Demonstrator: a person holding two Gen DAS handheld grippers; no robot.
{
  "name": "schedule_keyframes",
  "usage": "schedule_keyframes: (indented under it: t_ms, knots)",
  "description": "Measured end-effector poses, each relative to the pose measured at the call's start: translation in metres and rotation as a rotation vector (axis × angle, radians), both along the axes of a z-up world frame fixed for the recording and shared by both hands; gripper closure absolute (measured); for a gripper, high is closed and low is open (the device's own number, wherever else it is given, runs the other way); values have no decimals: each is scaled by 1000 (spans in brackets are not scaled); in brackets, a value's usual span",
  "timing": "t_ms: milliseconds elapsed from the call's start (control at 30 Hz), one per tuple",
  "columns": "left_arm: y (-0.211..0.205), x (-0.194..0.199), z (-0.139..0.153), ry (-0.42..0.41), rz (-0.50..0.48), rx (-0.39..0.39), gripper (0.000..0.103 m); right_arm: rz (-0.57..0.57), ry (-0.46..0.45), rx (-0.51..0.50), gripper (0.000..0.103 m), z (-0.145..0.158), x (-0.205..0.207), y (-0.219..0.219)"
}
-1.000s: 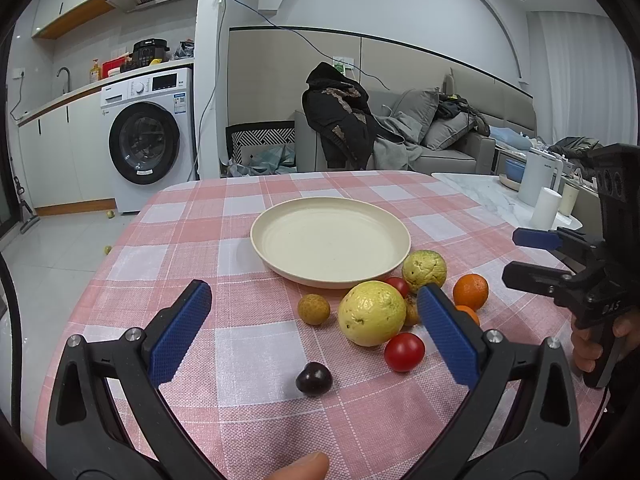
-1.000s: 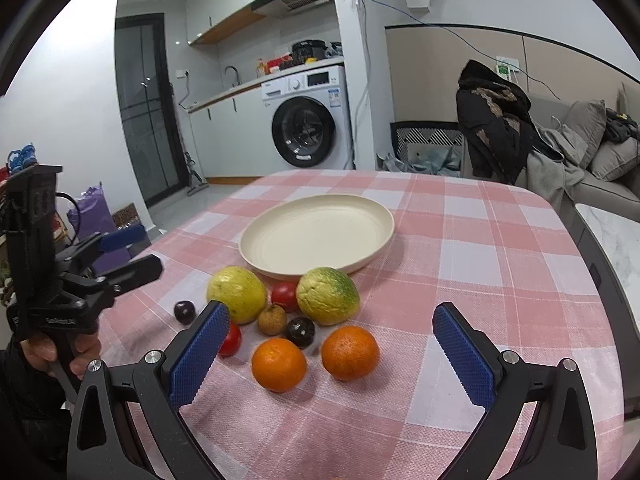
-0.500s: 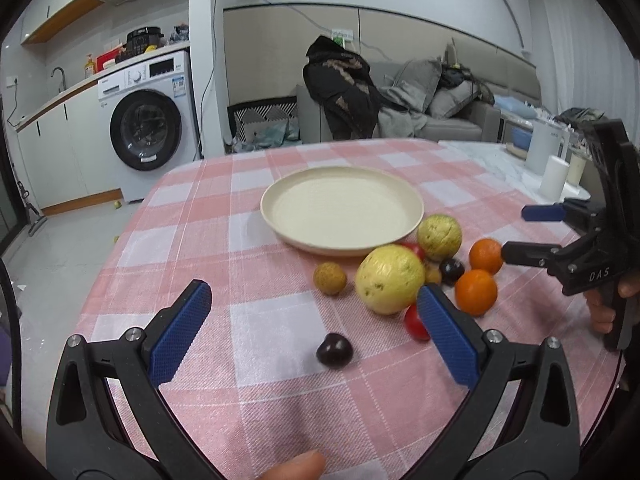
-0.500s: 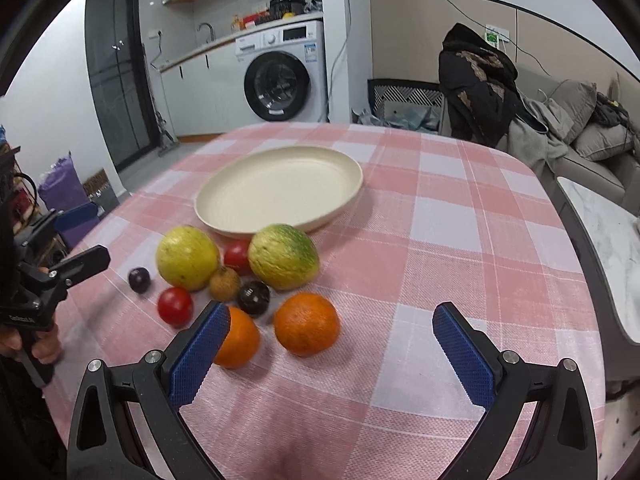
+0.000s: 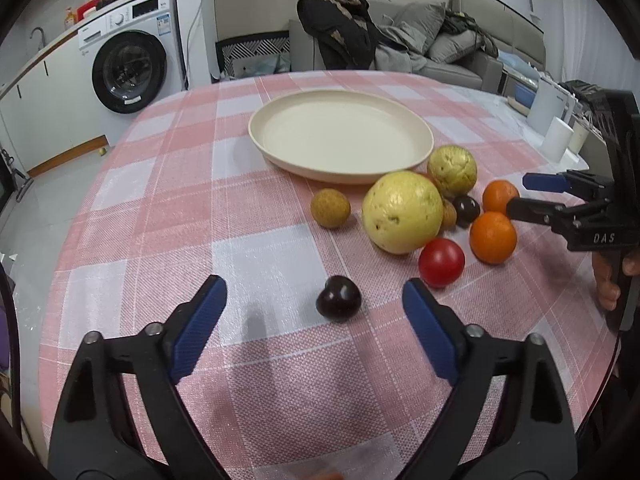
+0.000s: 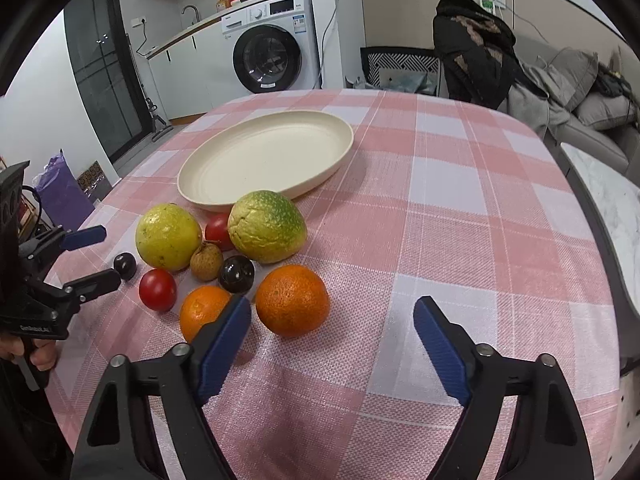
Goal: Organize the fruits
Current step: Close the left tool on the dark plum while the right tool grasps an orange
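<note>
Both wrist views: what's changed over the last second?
Both hand-held grippers tipped down and closed in on the fruit. The left hand-held gripper now frames the lone dark cherry; the right hand-held gripper sits just short of the nearest orange. Both sets of jaws have just been closing, with nothing gripped yet. The fruit and the empty plate stayed put.

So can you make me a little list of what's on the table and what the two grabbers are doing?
plate: cream plate, nothing on it
fruit: all on the checked tablecloth, beside the plate
oranges: two, the bigger orange lies nearest the right gripper
big fruit: yellow fruit, yellow-green fruit
dark fruit: lone dark fruit lies ahead of the left gripper
left gripper: fingers have just been closing, nothing held
right gripper: fingers have just been closing, nothing held
</note>
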State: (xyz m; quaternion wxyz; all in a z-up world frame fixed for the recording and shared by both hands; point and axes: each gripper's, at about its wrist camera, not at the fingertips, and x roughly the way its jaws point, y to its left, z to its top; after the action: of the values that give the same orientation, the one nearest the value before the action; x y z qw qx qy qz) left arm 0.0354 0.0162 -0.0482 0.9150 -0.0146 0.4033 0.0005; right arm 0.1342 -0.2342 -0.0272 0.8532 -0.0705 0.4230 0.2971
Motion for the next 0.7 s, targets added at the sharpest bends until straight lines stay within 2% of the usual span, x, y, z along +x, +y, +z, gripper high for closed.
schedule_keyframes:
  t_ms: [100,233,400,633,700]
  knots:
    - [1,3,-3,22,-6,-8,30,8,25,14,24,-2,2,0]
    - [2,6,-7,45,-17,-23,37,19,41,20,30,-3,3,3]
    - [0,8,-10,73,-42,-33,51,37,64,25,38,-5,4,8]
    - [2,11,-11,67,-42,-63,64,50,95,52,48,-7,5,8]
    - [3,11,-11,66,-41,-66,73,50,97,52,50,-6,4,8]
